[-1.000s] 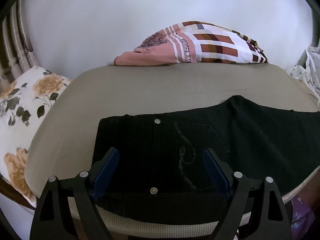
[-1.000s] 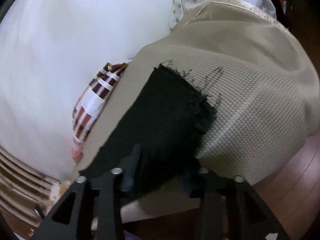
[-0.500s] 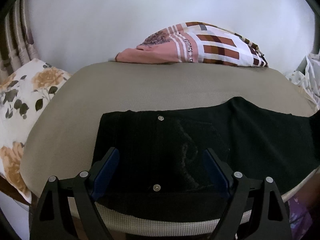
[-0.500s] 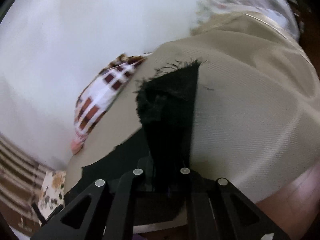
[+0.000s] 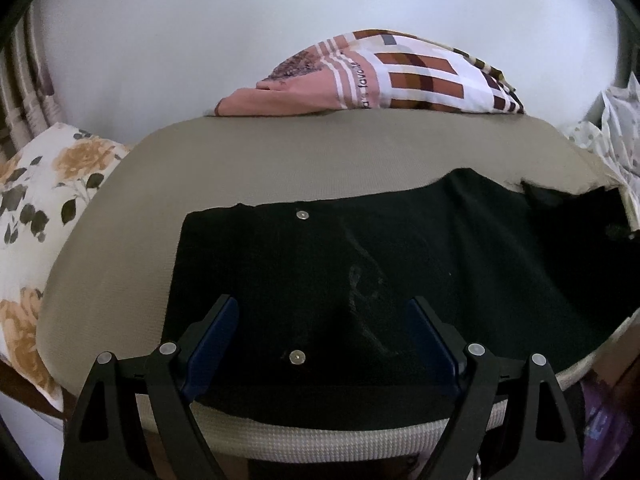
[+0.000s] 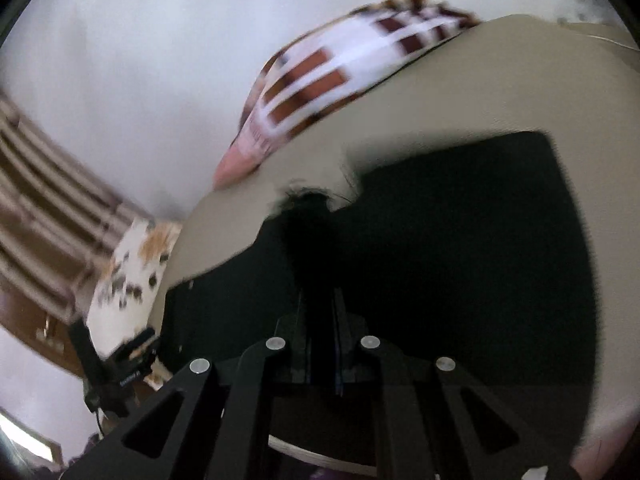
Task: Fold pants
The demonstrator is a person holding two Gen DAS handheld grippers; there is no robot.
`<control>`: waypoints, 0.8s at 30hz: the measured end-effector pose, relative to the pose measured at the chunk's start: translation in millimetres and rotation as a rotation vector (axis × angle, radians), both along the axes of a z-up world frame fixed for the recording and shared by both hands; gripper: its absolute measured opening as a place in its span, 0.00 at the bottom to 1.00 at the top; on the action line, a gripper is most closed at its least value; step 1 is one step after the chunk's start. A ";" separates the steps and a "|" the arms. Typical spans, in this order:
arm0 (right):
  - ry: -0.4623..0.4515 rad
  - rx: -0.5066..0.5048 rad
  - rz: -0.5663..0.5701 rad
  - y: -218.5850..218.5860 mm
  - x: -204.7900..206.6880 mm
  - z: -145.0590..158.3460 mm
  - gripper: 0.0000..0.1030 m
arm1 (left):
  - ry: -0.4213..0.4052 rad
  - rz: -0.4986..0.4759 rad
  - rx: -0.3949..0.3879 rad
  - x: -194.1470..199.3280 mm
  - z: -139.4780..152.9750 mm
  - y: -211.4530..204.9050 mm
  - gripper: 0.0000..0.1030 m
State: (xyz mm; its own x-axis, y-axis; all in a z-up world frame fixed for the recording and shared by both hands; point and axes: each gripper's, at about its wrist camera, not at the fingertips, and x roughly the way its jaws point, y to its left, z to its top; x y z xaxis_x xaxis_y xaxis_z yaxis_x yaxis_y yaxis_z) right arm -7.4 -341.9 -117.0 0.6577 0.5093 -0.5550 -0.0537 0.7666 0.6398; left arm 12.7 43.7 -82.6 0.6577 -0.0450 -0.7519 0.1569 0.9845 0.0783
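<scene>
Black pants (image 5: 380, 264) lie flat across a beige mattress (image 5: 280, 160), waist end to the left with two metal buttons. My left gripper (image 5: 322, 340) is open and hovers just above the waist part, holding nothing. My right gripper (image 6: 318, 300) is shut on the frayed leg hem of the pants (image 6: 308, 216) and holds it lifted over the rest of the pants (image 6: 460, 240). In the left wrist view the lifted leg end (image 5: 576, 208) shows at the far right.
A pink and brown patterned cloth (image 5: 372, 76) lies at the mattress's far edge by the white wall. A floral pillow (image 5: 36, 216) sits left. A spotted white fabric (image 5: 612, 128) is at the right. The mattress's front edge (image 5: 320, 436) is just below my left gripper.
My right gripper has carried the leg hem up and leftward over the pants, and its view has swung toward the waist. My left gripper has stayed nearly still and open.
</scene>
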 end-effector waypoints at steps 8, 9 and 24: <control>0.031 -0.004 0.118 58.0 7.7 -17.8 0.09 | 0.027 -0.017 -0.005 1.2 -6.8 -3.4 0.83; 0.032 -0.007 0.126 61.6 8.9 -18.0 0.09 | 0.029 -0.018 -0.006 1.4 -7.6 -3.7 0.83; -0.014 -0.082 0.219 88.6 3.9 -20.7 0.10 | 0.064 -0.009 -0.009 4.3 -14.9 -2.4 0.83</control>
State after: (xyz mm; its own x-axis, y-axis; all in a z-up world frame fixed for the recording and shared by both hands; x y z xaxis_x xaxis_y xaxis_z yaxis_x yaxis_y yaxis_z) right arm -3.5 -253.3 -137.7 0.5446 0.5940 -0.5921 -0.2325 0.7852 0.5740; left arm 17.1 41.3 -97.5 0.6076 -0.0580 -0.7921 0.1701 0.9837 0.0584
